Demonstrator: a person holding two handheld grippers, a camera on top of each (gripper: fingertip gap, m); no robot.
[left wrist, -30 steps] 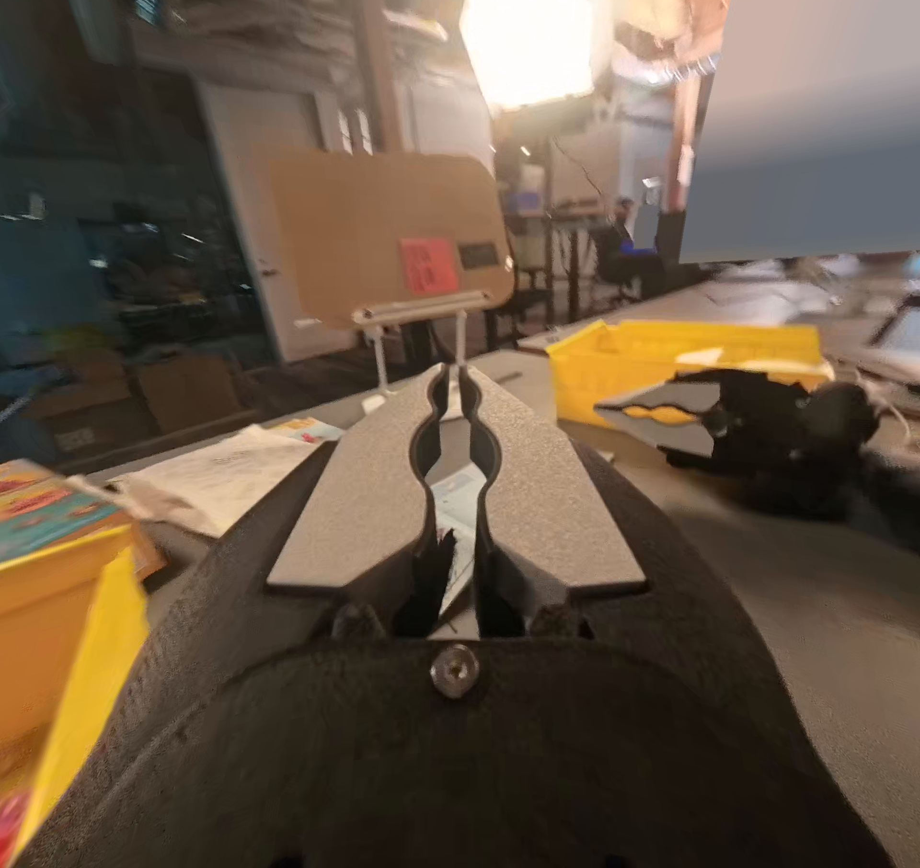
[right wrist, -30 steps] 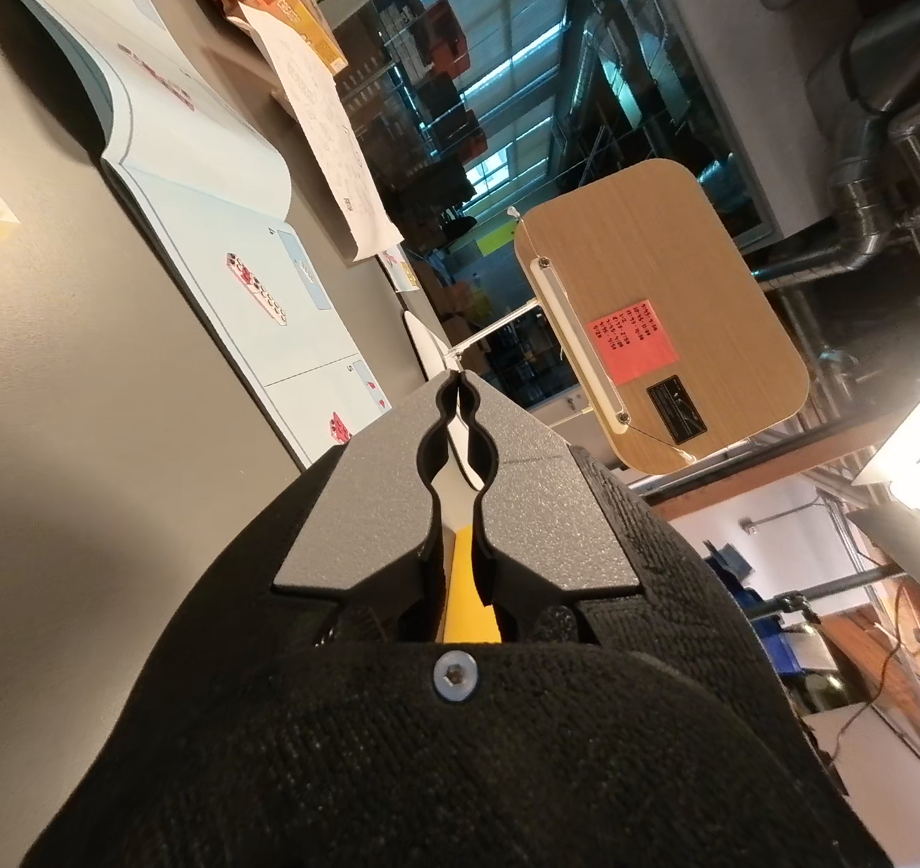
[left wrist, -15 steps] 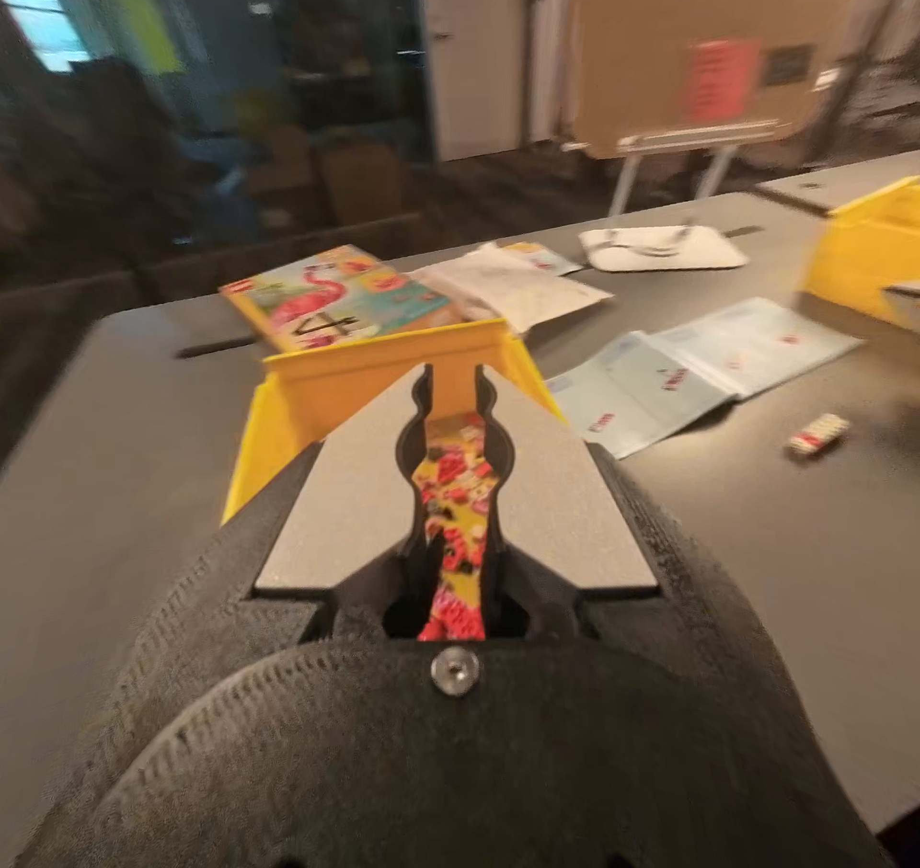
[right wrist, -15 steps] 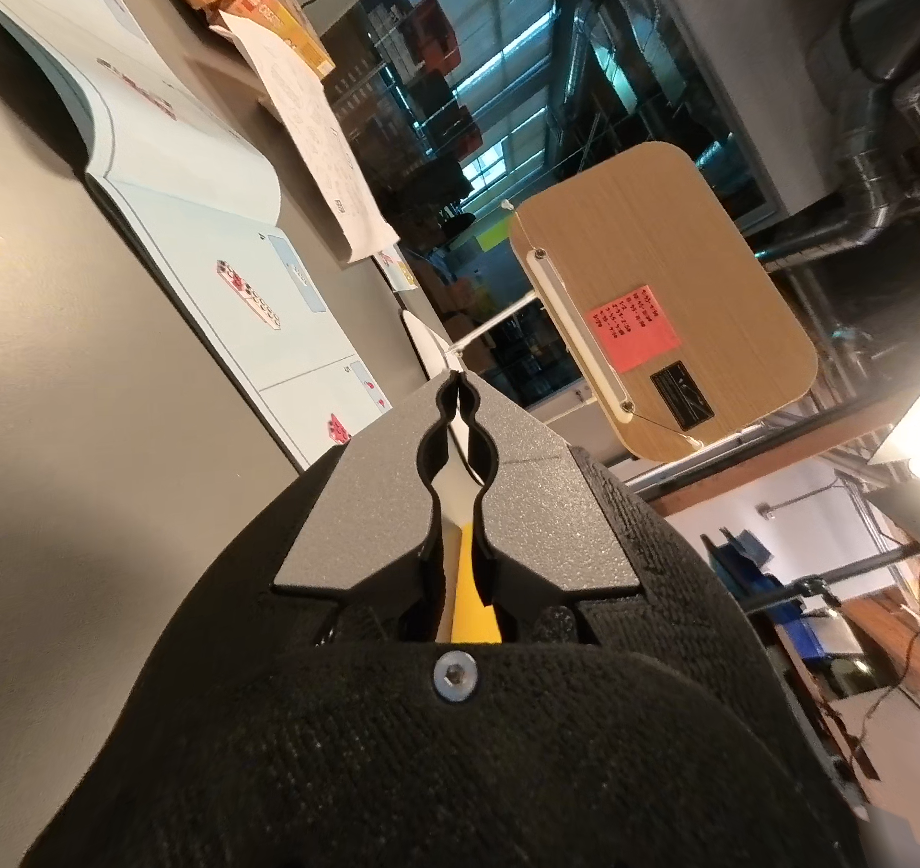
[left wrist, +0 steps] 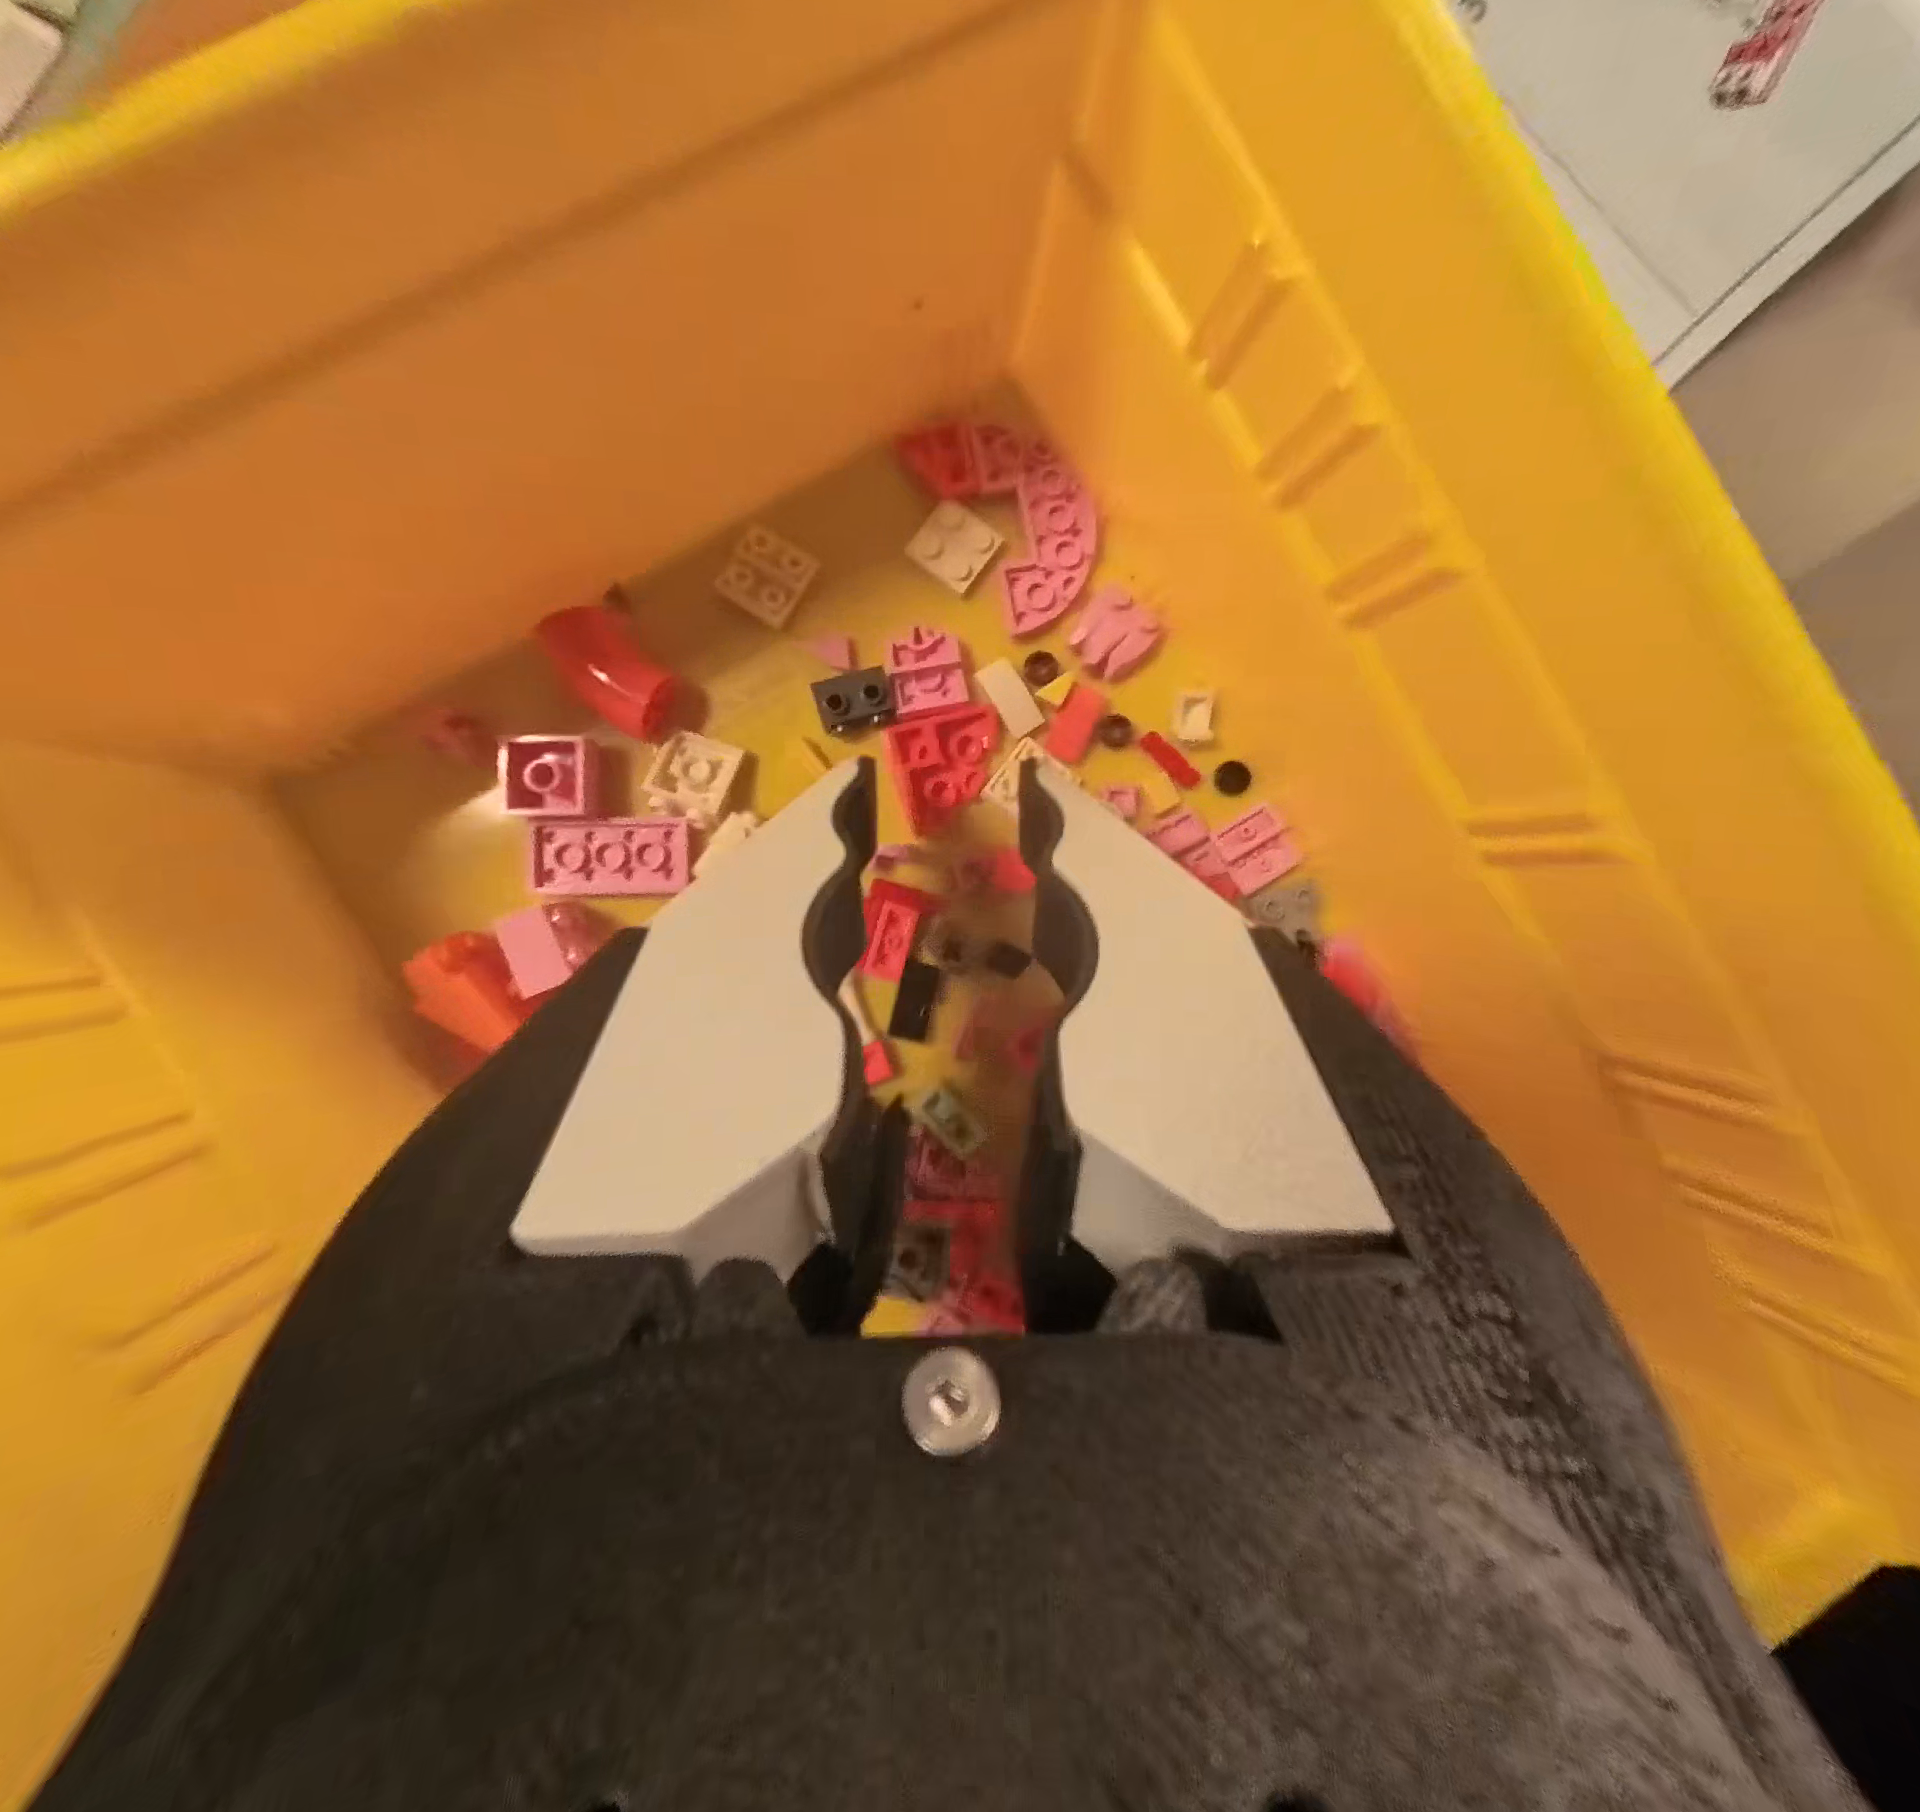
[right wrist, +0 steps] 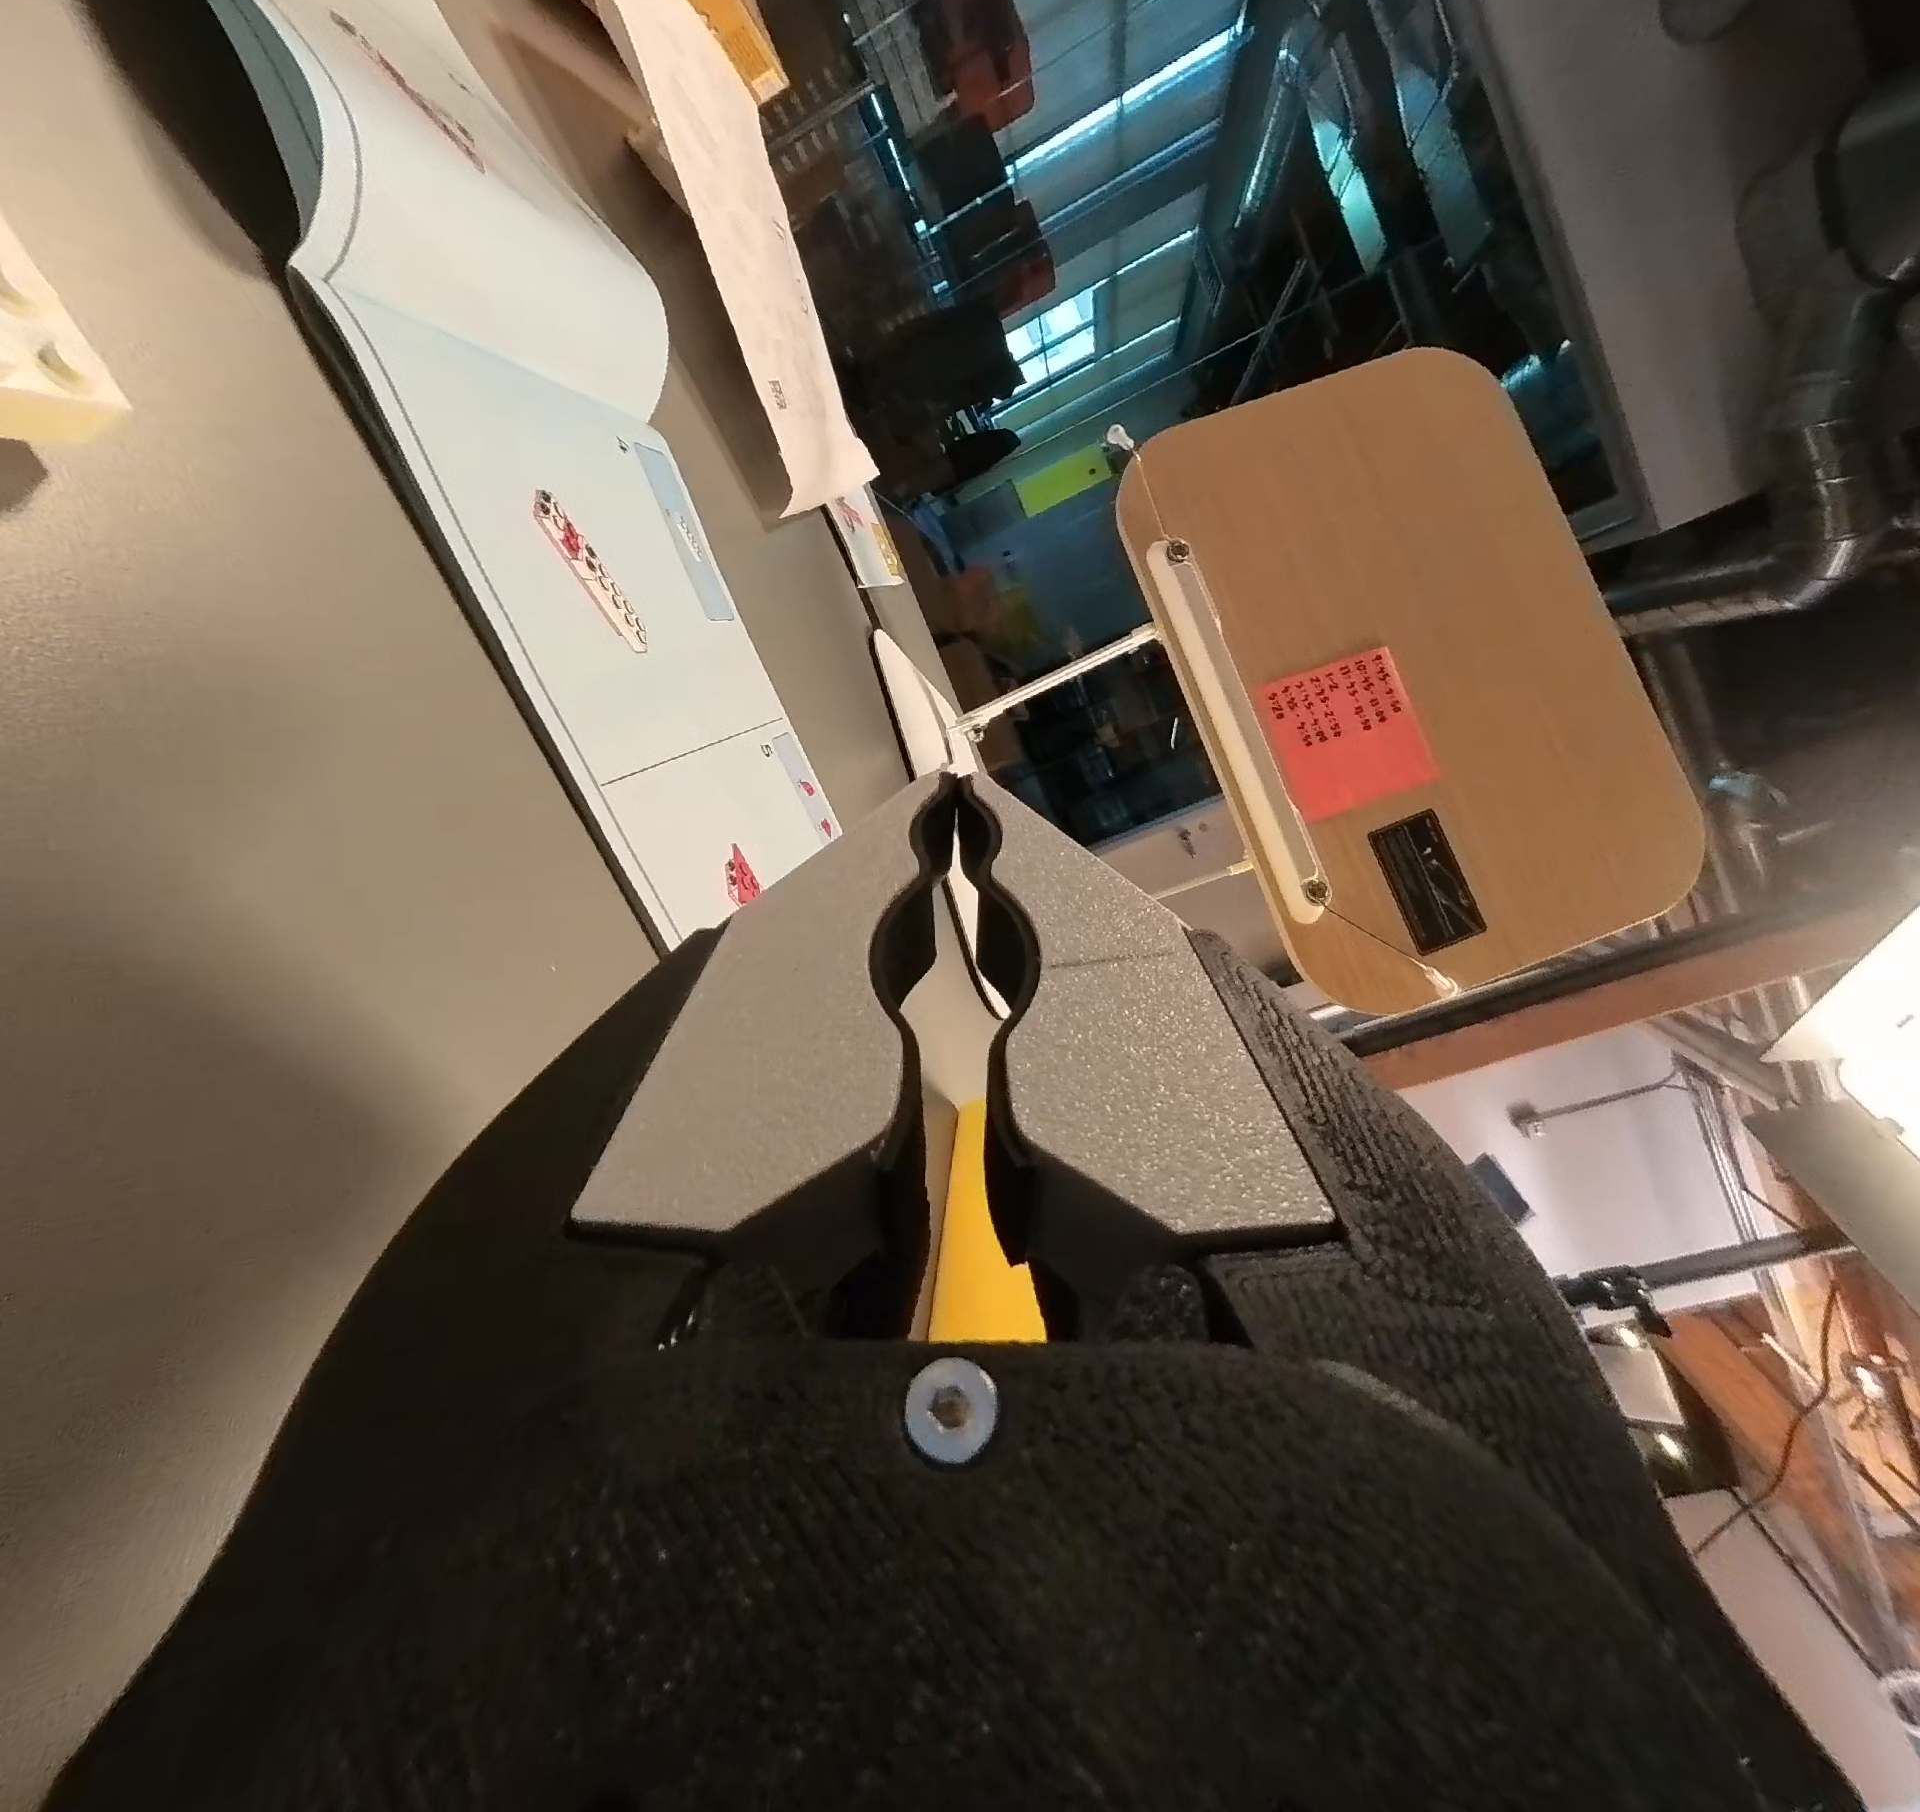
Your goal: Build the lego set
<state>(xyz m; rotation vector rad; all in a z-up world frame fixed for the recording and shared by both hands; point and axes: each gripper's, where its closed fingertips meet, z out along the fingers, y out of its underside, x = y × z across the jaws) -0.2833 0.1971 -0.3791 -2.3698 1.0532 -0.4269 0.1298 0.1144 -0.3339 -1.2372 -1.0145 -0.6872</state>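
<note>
Left gripper [left wrist: 943,788] jaws parted, nothing held, above studded plastic bricks [left wrist: 940,763] in glossy ribbed yellow bin [left wrist: 623,235], right gripper [right wrist: 953,792] tips closed, beside open booklet [right wrist: 582,515] on matte grey table [right wrist: 208,723].

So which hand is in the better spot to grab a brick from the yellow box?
Probably the left gripper: its fingers are open over the bricks inside the yellow box. The right gripper is shut, pointing across the table.

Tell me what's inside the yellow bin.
The yellow bin holds loose toy bricks: a curved pink plate, a red plate, a dark grey brick and white ones. The open left gripper above them hides the nearer bricks.
</note>
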